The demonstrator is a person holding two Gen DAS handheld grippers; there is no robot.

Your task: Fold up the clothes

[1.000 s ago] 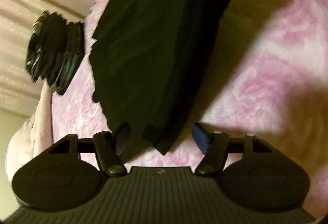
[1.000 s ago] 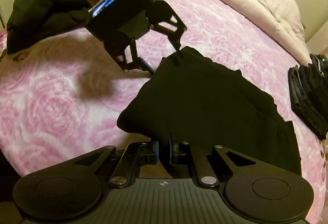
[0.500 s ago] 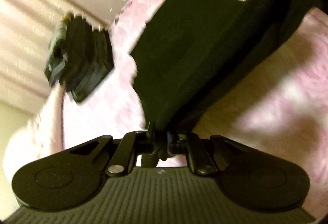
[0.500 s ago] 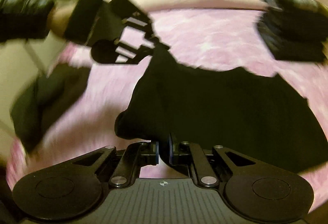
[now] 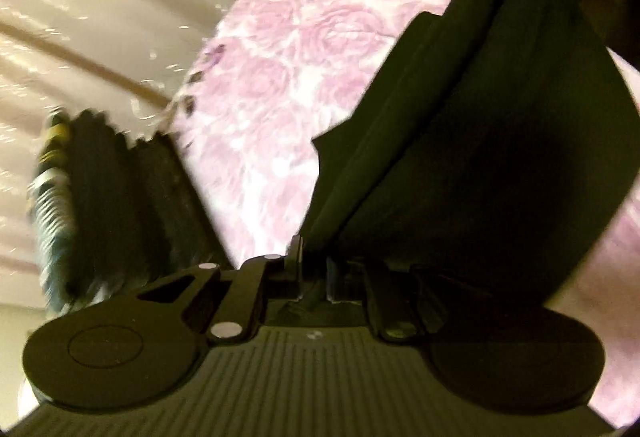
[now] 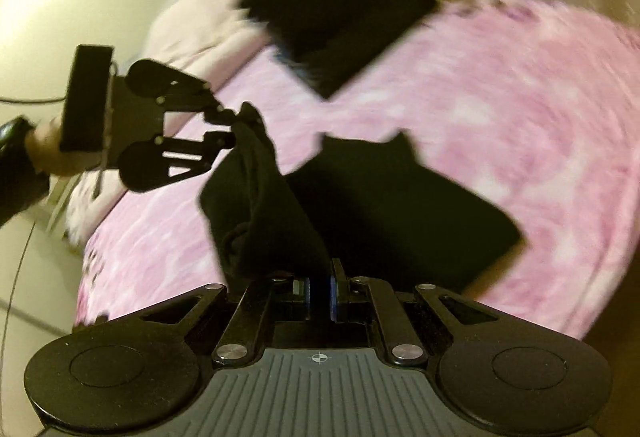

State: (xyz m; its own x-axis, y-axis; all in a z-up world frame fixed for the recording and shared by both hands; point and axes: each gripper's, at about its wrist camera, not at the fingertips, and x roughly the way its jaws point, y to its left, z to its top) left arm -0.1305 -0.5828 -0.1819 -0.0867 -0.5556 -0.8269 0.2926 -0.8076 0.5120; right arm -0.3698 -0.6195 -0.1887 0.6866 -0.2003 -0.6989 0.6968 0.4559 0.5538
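Observation:
A black garment (image 5: 480, 157) hangs between my two grippers, lifted above the pink rose blanket (image 5: 300, 77). My left gripper (image 5: 314, 265) is shut on one edge of it, and the cloth runs taut up to the top right. In the right wrist view my right gripper (image 6: 320, 289) is shut on the near edge of the garment (image 6: 400, 205). Its lower part still lies on the blanket (image 6: 520, 97). The left gripper (image 6: 236, 127) shows there at the left, pinching an upper corner.
A stack of folded dark clothes (image 5: 120, 197) sits at the blanket's edge, also seen blurred as a dark stack (image 6: 340, 25) at the top of the right wrist view. A pale quilt (image 6: 192, 29) lies beyond. A person's hand (image 6: 40, 149) holds the left gripper.
The left gripper closed on the garment's edge. Both grippers then rose and swung sideways with the cloth toward the folded stack, and the right gripper rolled.

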